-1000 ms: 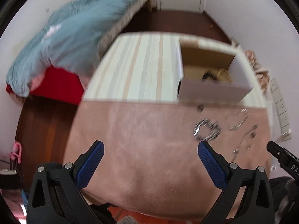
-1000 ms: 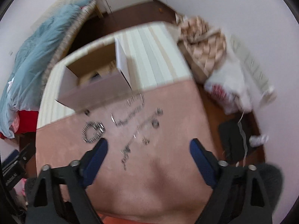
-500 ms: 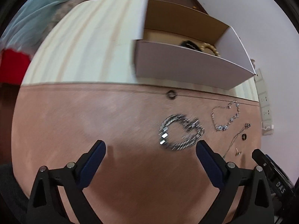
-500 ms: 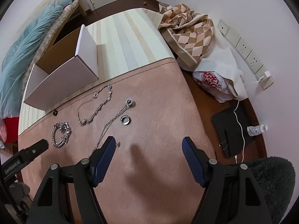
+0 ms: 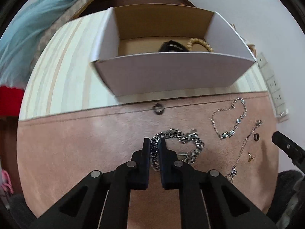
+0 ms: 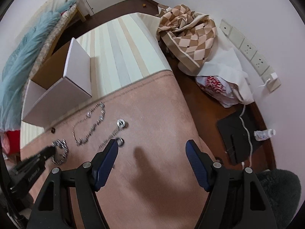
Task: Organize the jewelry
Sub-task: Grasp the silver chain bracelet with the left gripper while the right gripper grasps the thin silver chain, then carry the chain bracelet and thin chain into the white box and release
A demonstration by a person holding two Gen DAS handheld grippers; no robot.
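My left gripper [image 5: 154,143] is shut on a chunky silver chain bracelet [image 5: 183,145] that lies on the pink cloth [image 5: 76,143]. The bracelet also shows in the right wrist view [image 6: 61,150], with the left gripper [image 6: 50,150] at it. An open white cardboard box [image 5: 171,72] stands behind, holding a dark item [image 5: 171,46] and a gold beaded bracelet [image 5: 200,44]. A thin silver necklace [image 5: 228,120], a fine chain [image 5: 246,147], a dark ring [image 5: 158,108], a second ring [image 5: 256,137] and a small gold stud [image 5: 250,156] lie on the cloth. My right gripper [image 6: 152,152] is open and empty above the cloth.
The surface is striped cream behind the pink cloth [image 6: 122,57]. A checked cloth [image 6: 186,36] and a white bag [image 6: 225,84] lie on the floor to the right, below wall sockets [image 6: 247,47]. A blue blanket [image 5: 28,28] lies at the left.
My left gripper has moved forward and down to the silver chain bracelet and closed on it. My right gripper has shifted slightly and stays open.
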